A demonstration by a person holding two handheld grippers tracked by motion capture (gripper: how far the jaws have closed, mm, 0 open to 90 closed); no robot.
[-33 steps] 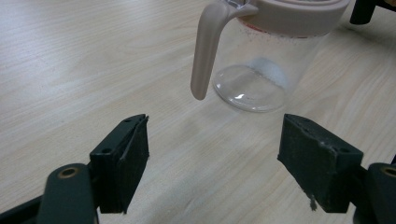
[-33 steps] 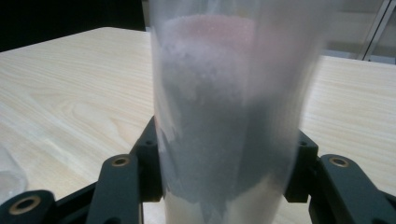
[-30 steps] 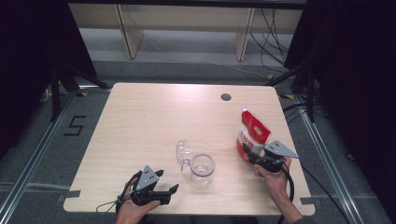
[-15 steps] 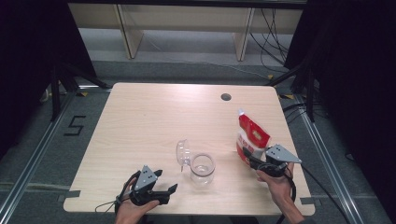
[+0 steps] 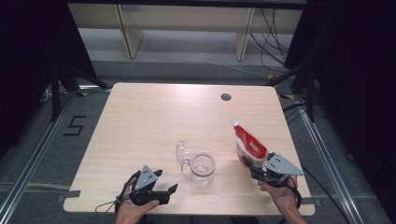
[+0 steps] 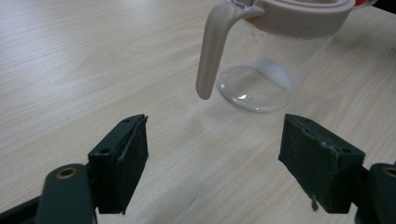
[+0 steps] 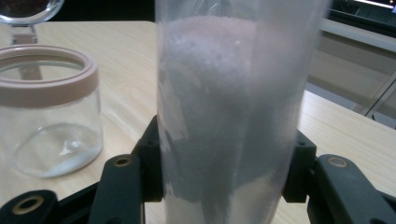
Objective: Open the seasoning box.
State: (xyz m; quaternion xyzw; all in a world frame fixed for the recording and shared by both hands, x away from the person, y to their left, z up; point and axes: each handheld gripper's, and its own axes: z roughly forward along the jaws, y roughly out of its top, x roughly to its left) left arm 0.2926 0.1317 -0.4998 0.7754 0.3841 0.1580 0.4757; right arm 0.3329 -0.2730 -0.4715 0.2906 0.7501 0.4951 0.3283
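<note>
A light wooden table (image 5: 154, 121) is set on grey floor (image 5: 42, 154), with pale shelving (image 5: 187, 21) behind and black curtains (image 5: 28, 42) at both sides.

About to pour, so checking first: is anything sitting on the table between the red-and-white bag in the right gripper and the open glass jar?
Nothing visible does. The bag, gripped by the right gripper, has bare table between it and the jar. The jar's hinged lid stands open on the far side.
</note>
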